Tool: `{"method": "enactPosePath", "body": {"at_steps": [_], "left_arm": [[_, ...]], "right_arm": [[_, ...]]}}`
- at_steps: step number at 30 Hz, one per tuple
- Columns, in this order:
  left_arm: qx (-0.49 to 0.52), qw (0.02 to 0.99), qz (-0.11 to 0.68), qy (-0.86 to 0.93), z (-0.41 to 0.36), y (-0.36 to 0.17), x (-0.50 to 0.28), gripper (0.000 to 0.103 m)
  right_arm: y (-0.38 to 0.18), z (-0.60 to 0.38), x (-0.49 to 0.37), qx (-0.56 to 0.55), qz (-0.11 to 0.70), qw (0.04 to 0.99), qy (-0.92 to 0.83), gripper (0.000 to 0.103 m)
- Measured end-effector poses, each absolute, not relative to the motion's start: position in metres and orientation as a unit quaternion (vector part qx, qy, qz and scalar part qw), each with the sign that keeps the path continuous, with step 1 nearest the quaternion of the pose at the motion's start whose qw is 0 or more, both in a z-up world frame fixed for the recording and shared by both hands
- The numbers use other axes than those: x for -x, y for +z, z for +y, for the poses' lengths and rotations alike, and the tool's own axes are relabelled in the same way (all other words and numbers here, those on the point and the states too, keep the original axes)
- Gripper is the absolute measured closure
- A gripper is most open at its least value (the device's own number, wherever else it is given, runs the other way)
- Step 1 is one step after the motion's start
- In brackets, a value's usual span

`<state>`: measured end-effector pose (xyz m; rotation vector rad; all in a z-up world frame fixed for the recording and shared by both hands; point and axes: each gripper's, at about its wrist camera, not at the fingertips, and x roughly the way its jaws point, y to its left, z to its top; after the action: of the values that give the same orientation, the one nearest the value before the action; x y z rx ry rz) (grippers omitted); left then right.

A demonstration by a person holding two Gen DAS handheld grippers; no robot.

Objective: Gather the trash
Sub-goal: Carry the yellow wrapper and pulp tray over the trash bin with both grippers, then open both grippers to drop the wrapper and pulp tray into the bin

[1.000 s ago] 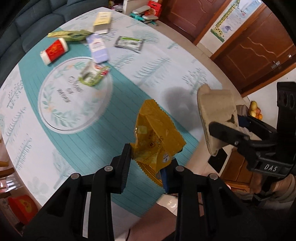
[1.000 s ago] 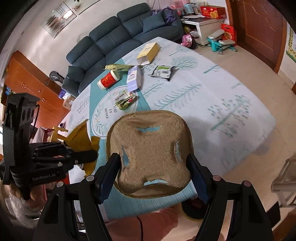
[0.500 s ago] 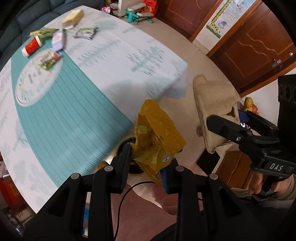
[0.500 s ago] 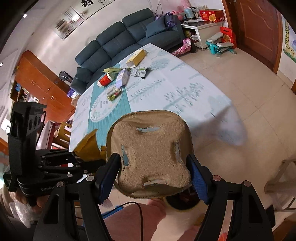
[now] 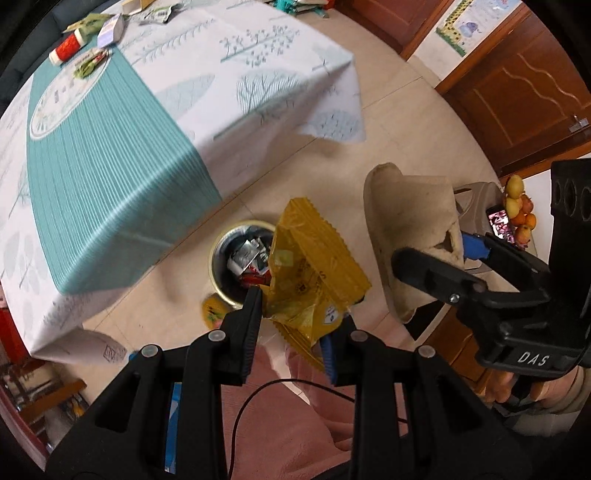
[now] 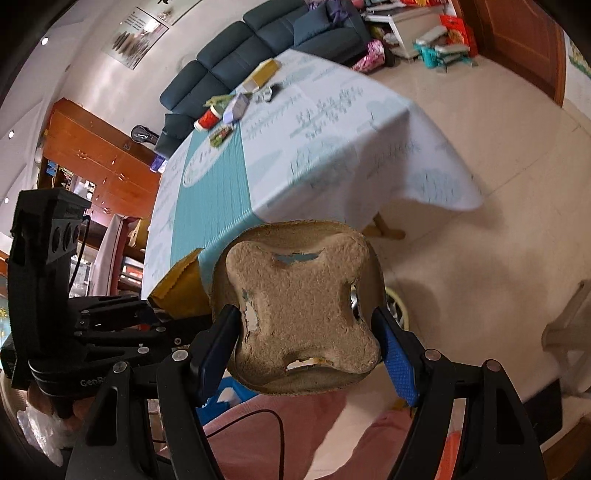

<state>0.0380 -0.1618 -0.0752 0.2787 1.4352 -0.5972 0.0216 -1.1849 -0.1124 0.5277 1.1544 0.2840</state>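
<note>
Presently, the largest item of trash in hand was a moulded pulp tray, tan and coarse-fibred, with rounded lobes and small torn holes along its edges. It sat upright between the fingers of the right gripper, whose blue pads pressed its left and right sides; the jaws stood wide but were clamped on it. In the left wrist view the same tray appeared on the right, edge-on, held off the floor.

Next in size was a yellow snack wrapper, crinkled, with a serrated top edge and small printed marks. Its lower part was pinched between the fingers of the left gripper, jaws drawn narrow upon it, while its upper part stood above the fingertips. The wrapper showed at left in the right wrist view, partly behind the tray.

Below and just beyond the wrapper, a round trash bin stood on the tiled floor near the table's corner, holding wrappers already. The wrapper partly overlapped its right rim in the picture.

Far off, on the tablecloth, lay smaller litter: a red can, a pale box and a green wrapper.
</note>
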Motion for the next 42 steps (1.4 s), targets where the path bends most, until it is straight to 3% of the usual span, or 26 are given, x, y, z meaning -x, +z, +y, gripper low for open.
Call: {"method": "enactPosePath", "body": {"at_steps": [11,27,42], "left_arm": [[-0.12,0.689,0.675,-0.237,-0.162,-0.145,-0.039,0.078],[-0.101,0.674,0.7,-0.213,-0.174,-0.325,-0.065,0.077],[-0.09,0.661,0.716,-0.207,-0.191,-0.45,-0.091,0.077]], "right_arm": [[-0.19,-1.181,-0.018,-0.263,0.575,0.768,0.102,0.029],[-0.364,-1.176,-0.054,-0.268,0.603,0.751,0.027,0.029],[-0.455,-1.18,-0.065,-0.261,0.613,0.746,-0.012,0.029]]}}
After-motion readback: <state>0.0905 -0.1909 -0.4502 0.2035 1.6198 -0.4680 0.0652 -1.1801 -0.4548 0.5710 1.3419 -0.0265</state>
